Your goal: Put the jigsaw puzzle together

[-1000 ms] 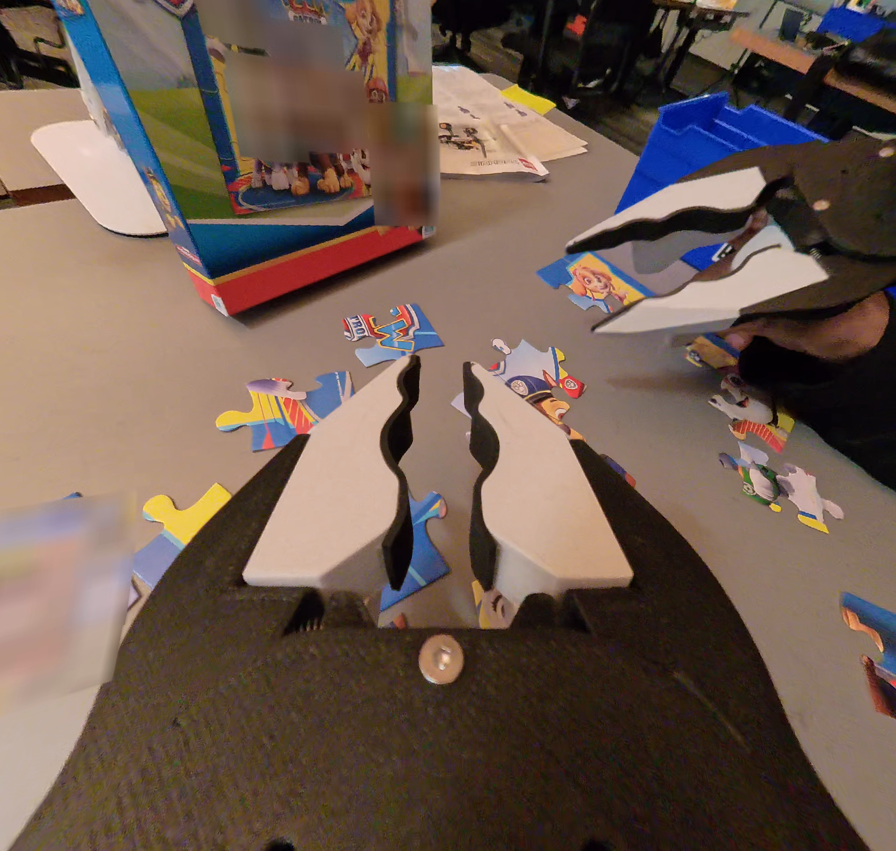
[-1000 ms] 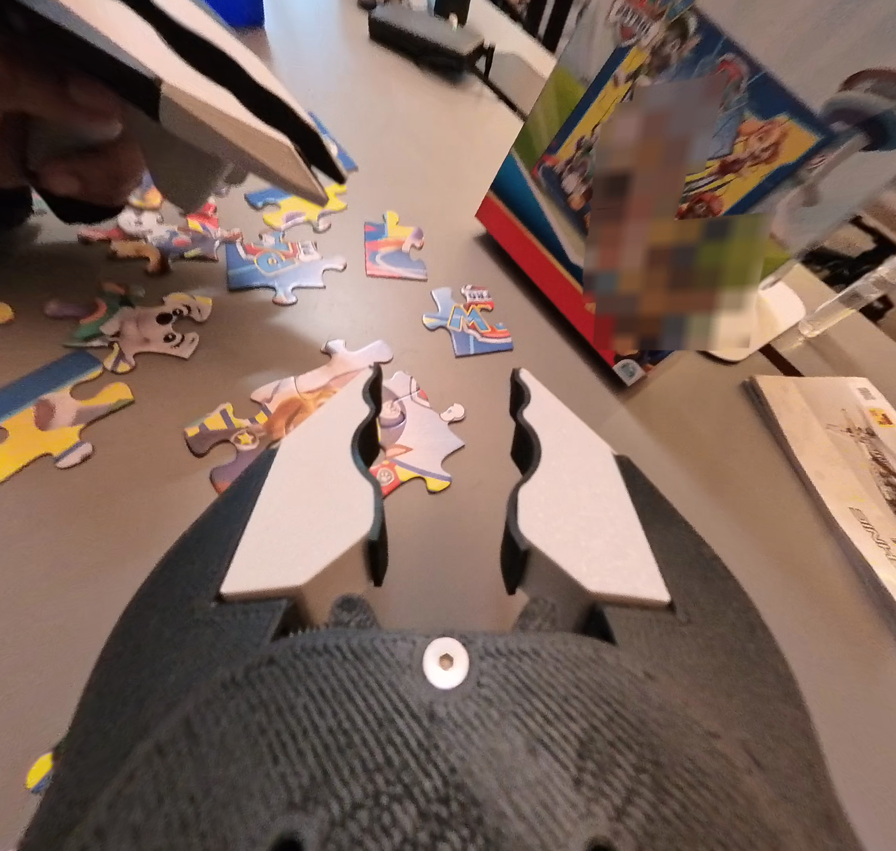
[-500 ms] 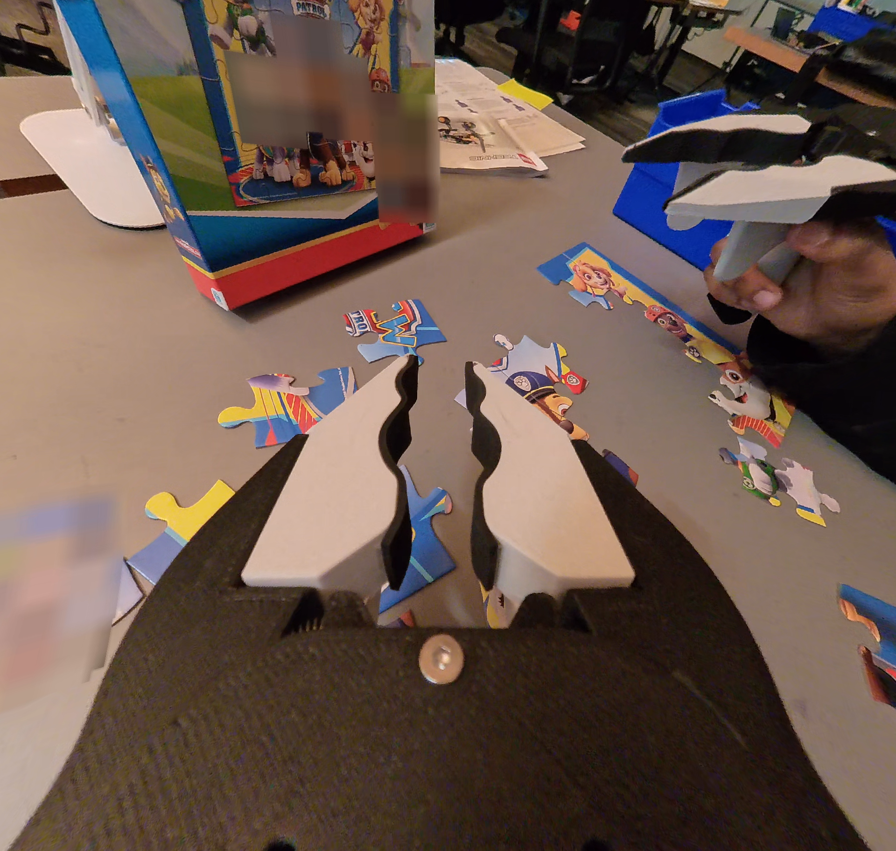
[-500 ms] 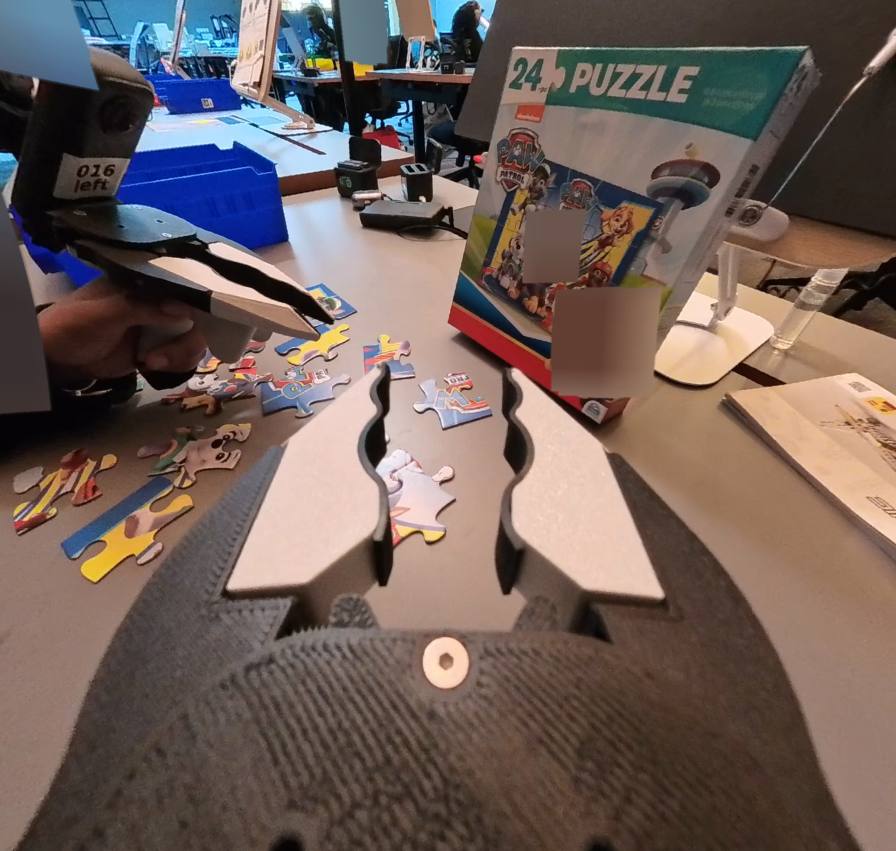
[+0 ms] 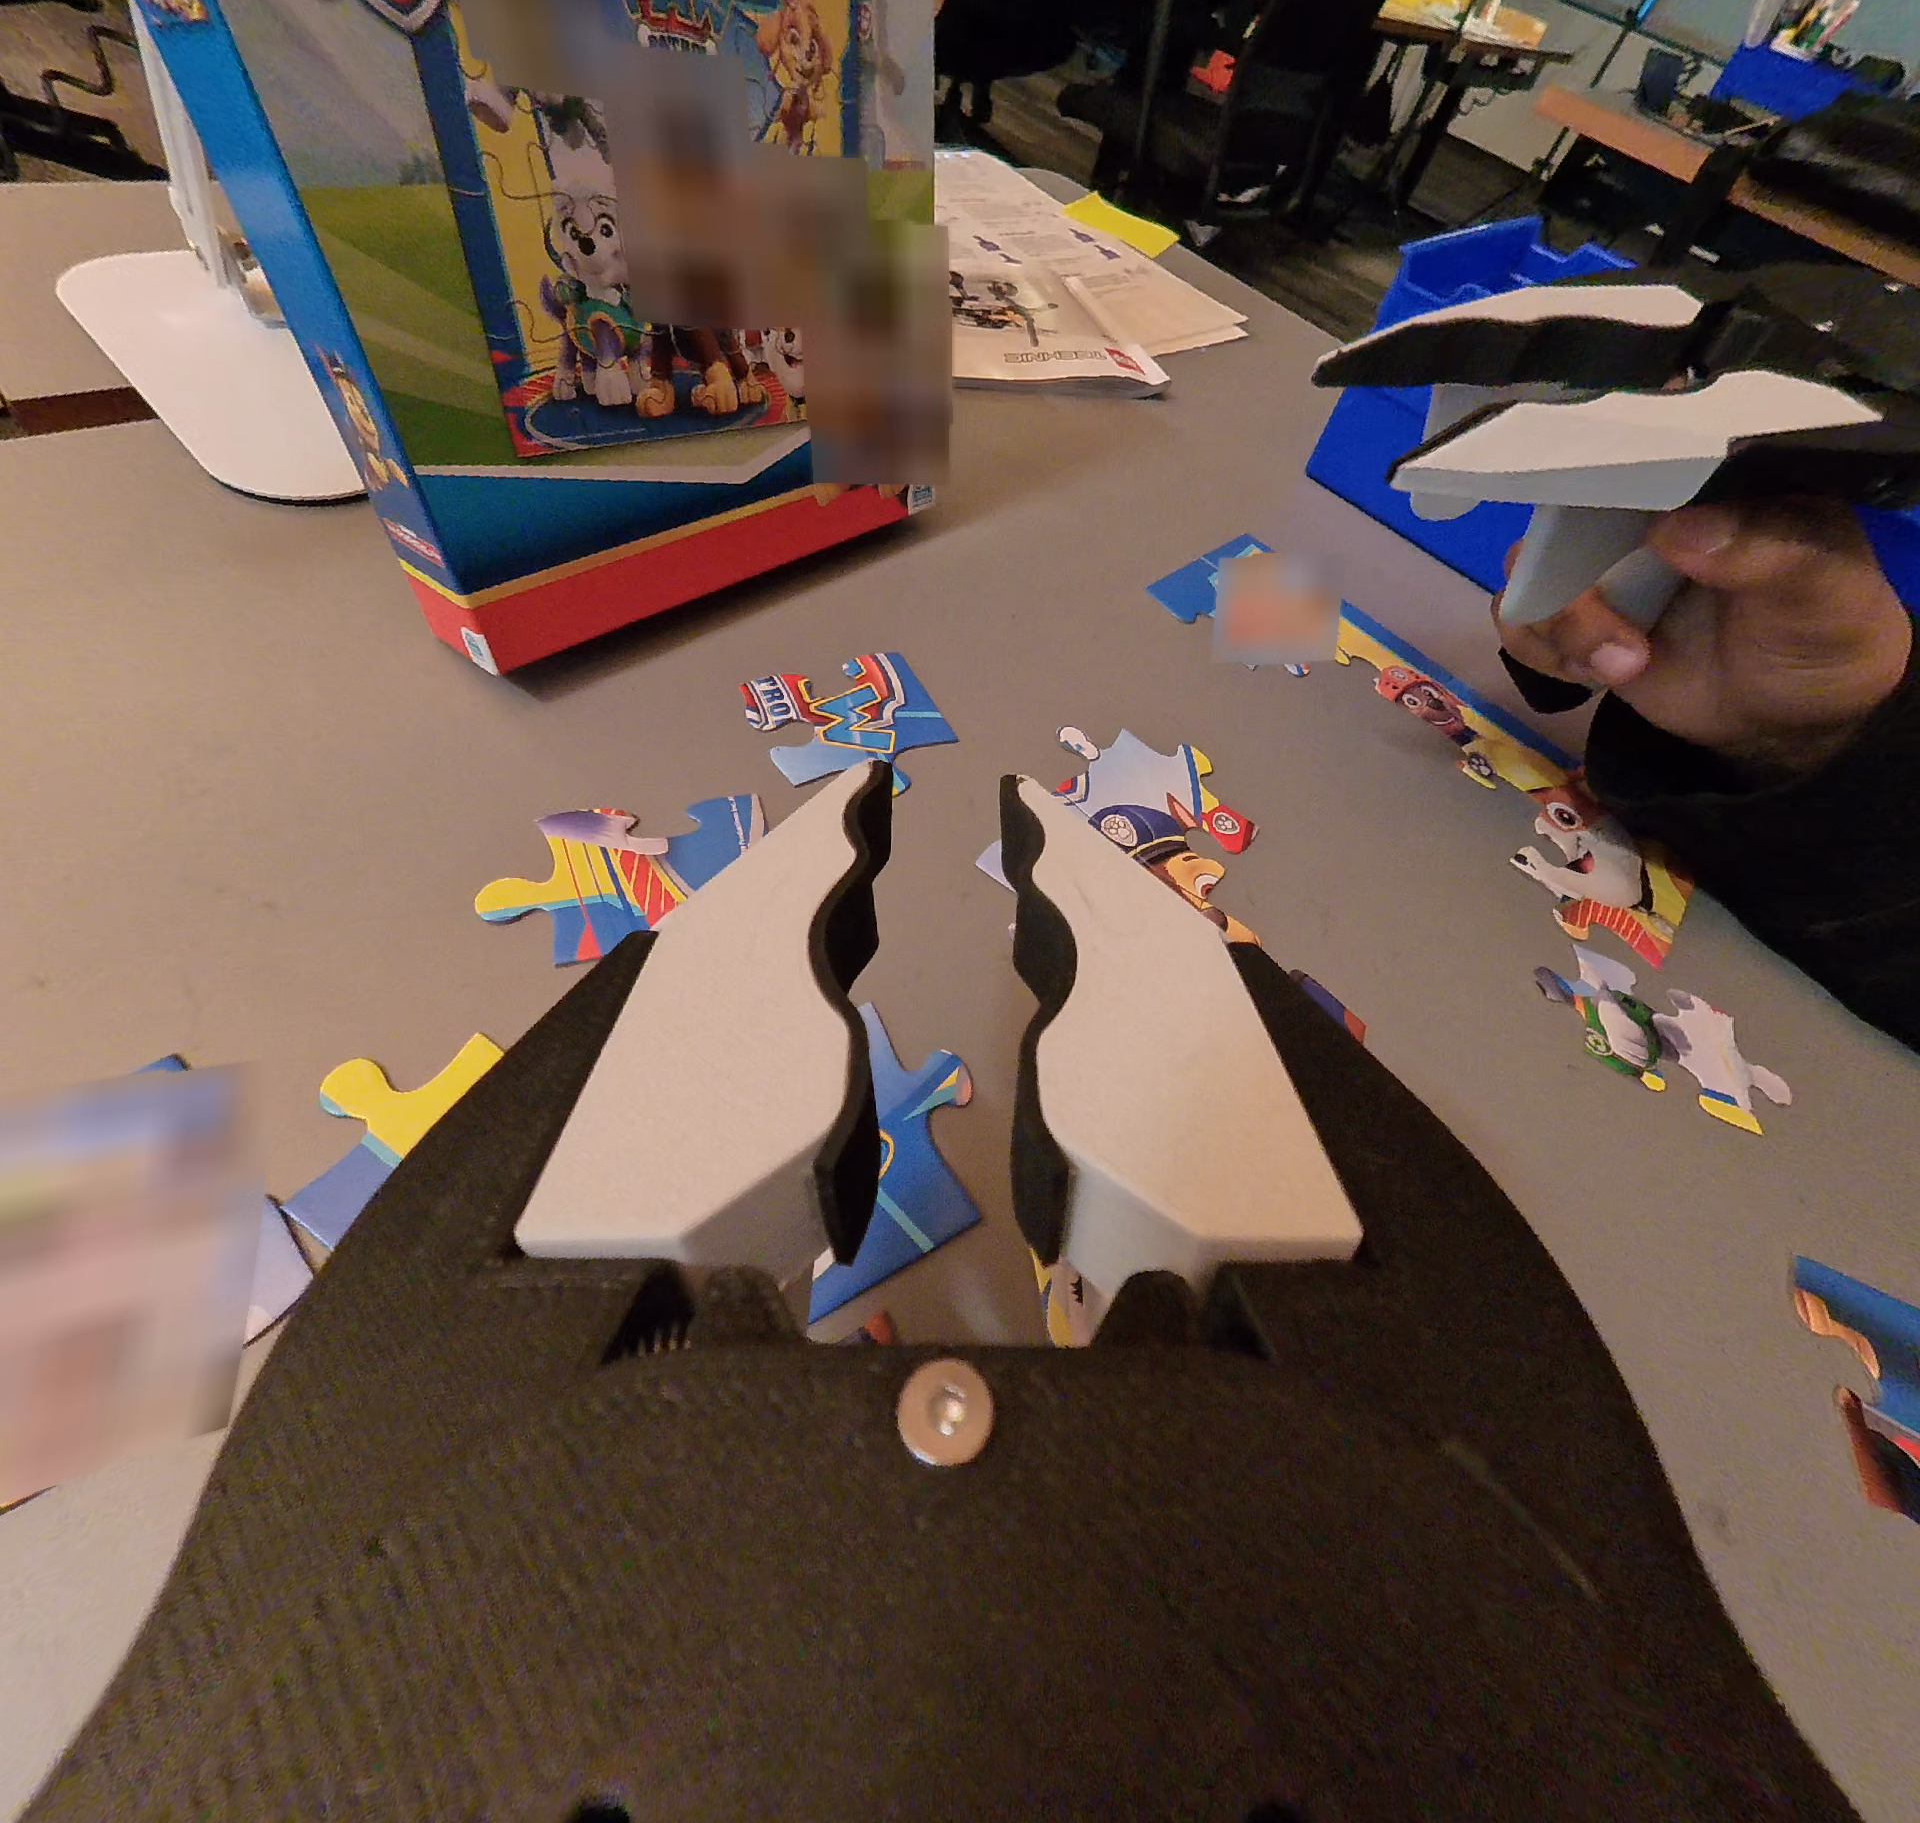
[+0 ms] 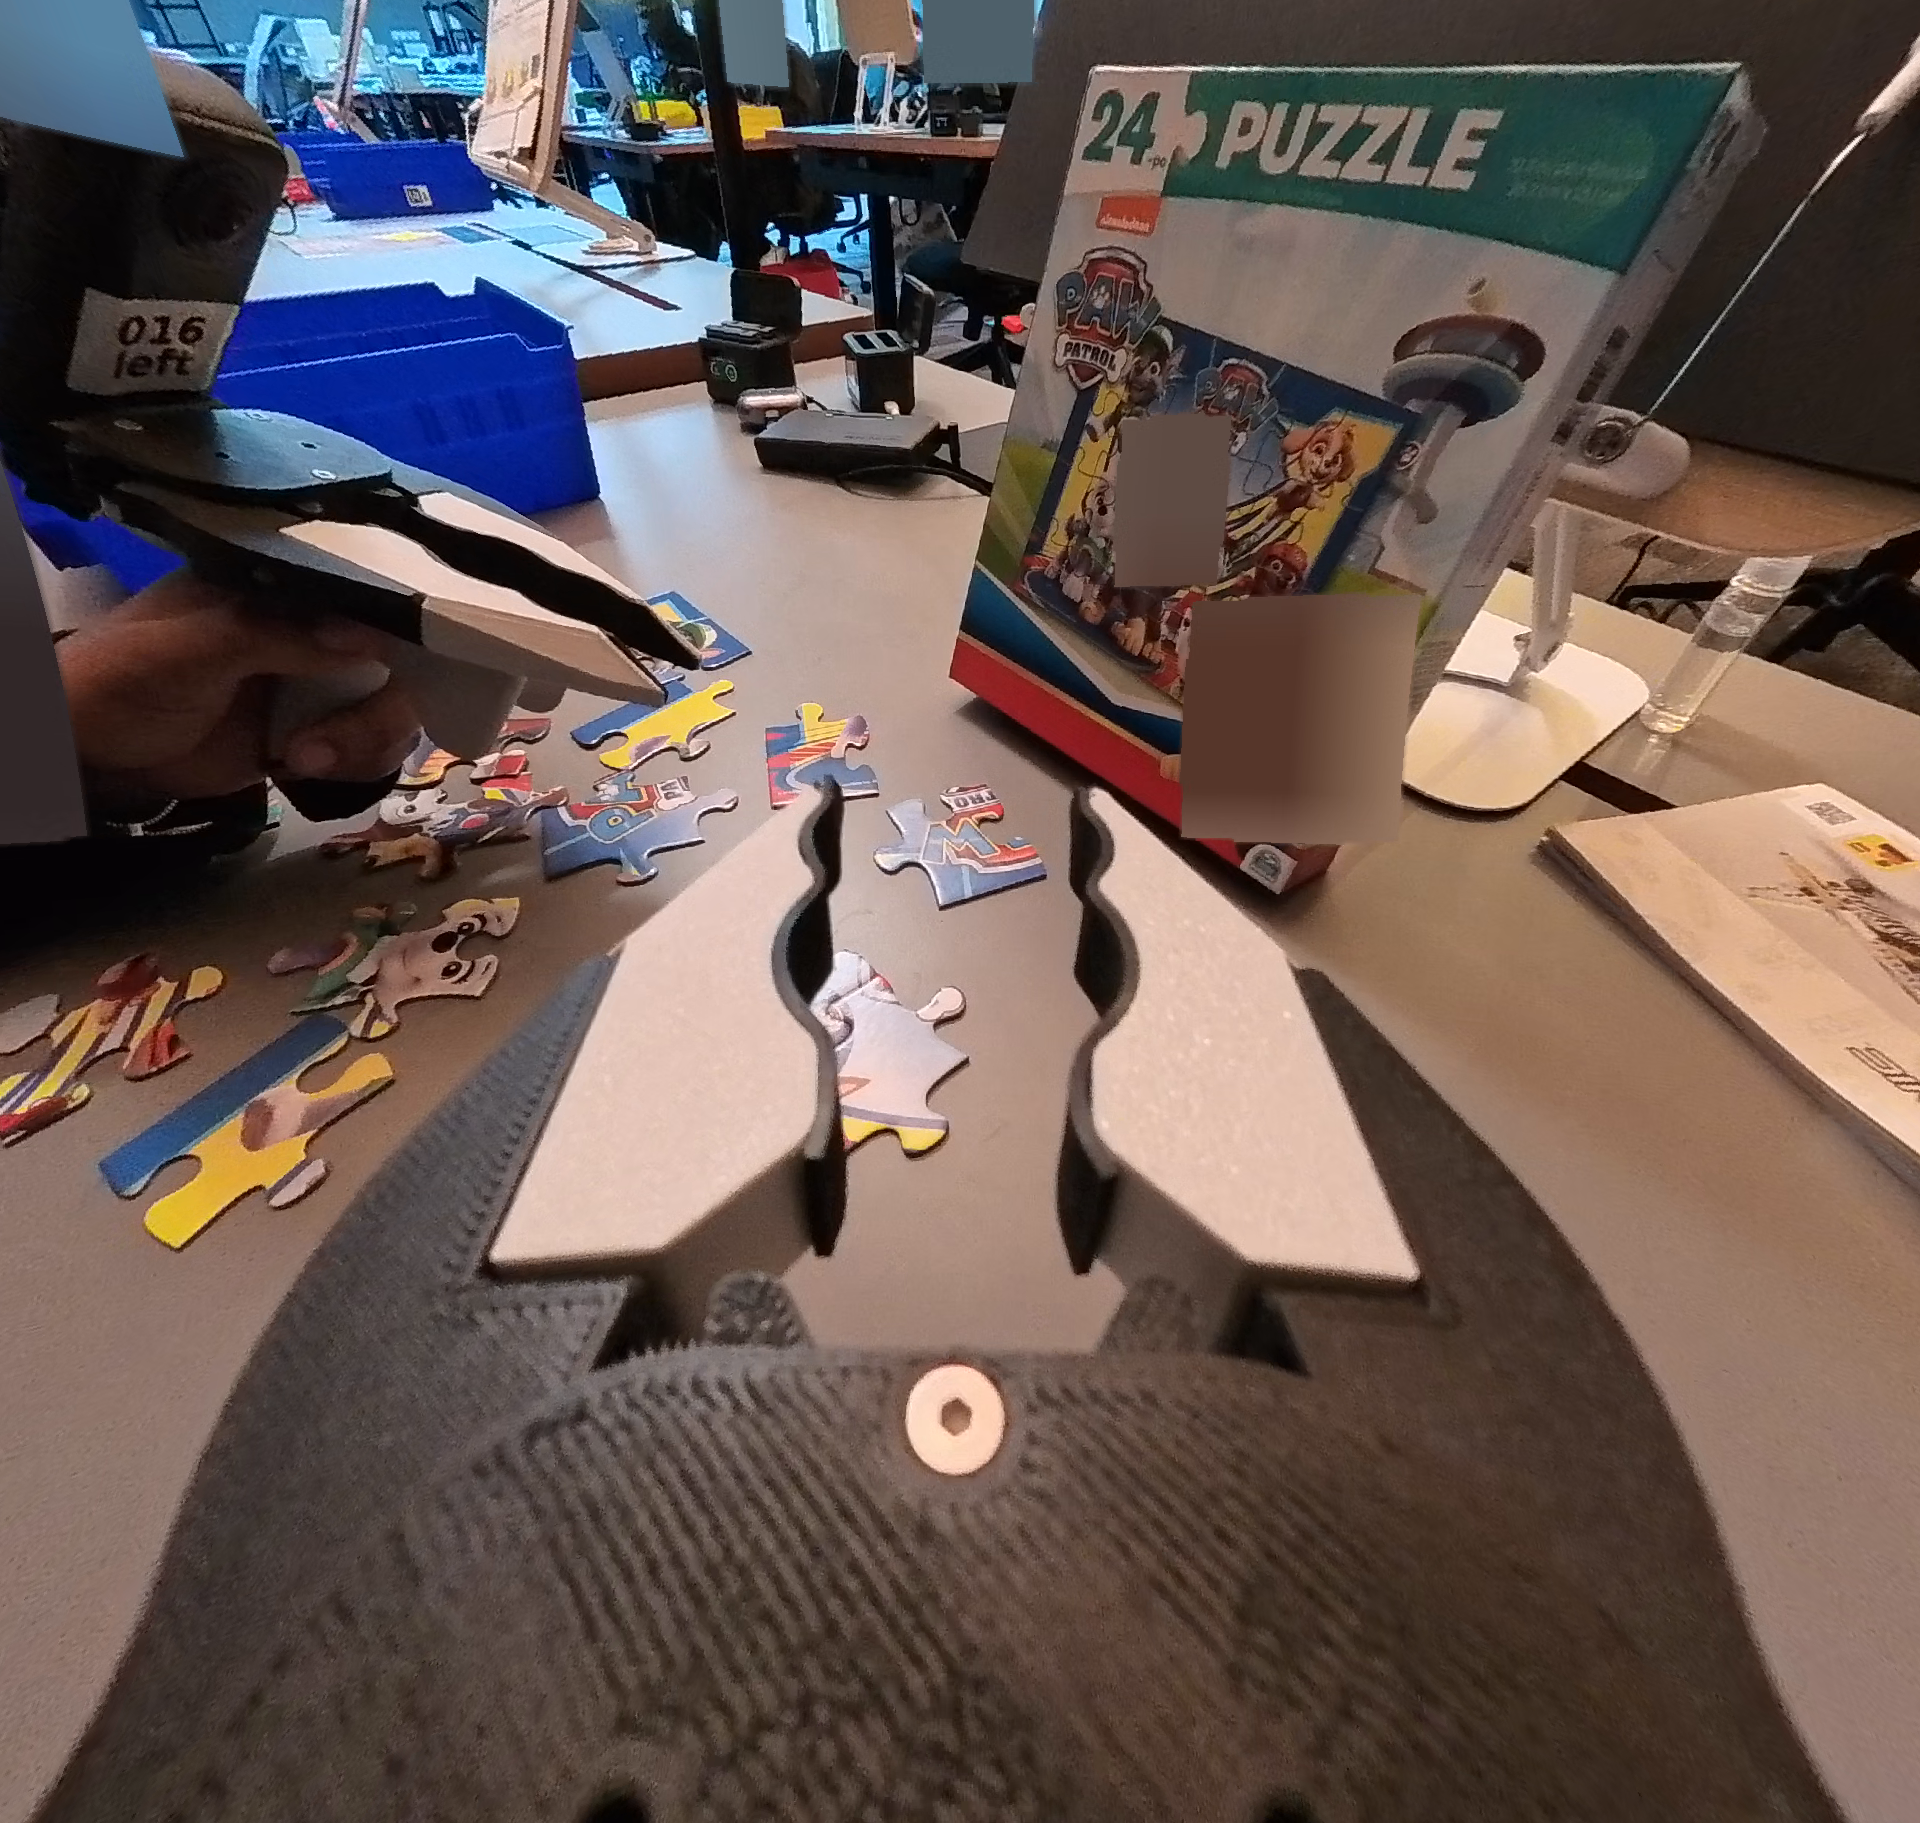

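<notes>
We see flat cardboard puzzle pieces with bright cartoon prints in blue, yellow and red, lying loose on the grey worktop (image 5: 260,734). In the left wrist view we count about a dozen, spread across the middle and right of the frame; some are partly hidden under the claw, so the count is rough. A blue piece with red and yellow lettering (image 5: 847,719) lies just above centre, and a piece showing a dog in a blue cap (image 5: 1164,823) lies to its right. One puzzle box (image 5: 582,319), blue with a red base, stands upright at upper left. One blue bin (image 5: 1455,287) sits at upper right, and one stack of printed booklets (image 5: 1060,319) lies beyond the box.

The left claw (image 5: 945,786) hangs above the worktop with its fingers a narrow gap apart and nothing between them; the lettered piece lies just past its left tip.

The right claw (image 6: 951,802) stands wider open, gripping nothing. A pale piece (image 6: 888,1056) lies on the worktop, seen between its fingers, lower centre of that frame.
</notes>
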Available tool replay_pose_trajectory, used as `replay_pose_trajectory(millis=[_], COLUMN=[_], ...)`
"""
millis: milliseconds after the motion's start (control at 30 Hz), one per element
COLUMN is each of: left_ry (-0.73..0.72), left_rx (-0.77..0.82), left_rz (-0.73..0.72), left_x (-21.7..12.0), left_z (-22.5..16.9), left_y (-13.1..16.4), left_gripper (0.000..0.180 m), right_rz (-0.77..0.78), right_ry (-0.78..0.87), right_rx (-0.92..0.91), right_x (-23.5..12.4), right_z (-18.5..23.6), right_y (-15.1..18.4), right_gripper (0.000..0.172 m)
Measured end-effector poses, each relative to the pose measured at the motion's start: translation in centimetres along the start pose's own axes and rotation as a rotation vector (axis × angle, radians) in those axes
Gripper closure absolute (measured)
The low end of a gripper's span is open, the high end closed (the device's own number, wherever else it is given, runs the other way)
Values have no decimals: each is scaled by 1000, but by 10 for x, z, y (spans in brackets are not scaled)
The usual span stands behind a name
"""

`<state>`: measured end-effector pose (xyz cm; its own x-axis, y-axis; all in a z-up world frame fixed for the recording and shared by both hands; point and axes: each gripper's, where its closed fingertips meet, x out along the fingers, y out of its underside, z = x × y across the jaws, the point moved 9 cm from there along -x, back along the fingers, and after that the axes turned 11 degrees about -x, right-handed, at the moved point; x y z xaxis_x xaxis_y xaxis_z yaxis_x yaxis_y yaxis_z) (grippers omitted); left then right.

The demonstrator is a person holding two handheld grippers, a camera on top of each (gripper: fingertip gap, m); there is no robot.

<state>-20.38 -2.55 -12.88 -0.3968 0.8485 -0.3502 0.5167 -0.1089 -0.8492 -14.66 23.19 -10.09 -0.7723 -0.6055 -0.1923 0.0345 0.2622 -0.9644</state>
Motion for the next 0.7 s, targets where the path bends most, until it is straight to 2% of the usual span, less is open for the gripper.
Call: replay_pose_trajectory(millis=[467, 567, 700], left_ry=[-13, -73, -256], left_rx=[-12, -34, 58], left_rz=[-39, -84, -127], left_x=[-7, -27, -69], left_z=[7, 17, 23], left_y=[-7, -21, -49], left_gripper=[157, 148, 145], right_rz=[24, 27, 15], right_ry=[1, 6, 3], right_rx=[-8, -16, 0], right_x=[3, 2, -1], right_z=[1, 0, -1], right_y=[3, 3, 1], right_gripper=[130, 130, 131])
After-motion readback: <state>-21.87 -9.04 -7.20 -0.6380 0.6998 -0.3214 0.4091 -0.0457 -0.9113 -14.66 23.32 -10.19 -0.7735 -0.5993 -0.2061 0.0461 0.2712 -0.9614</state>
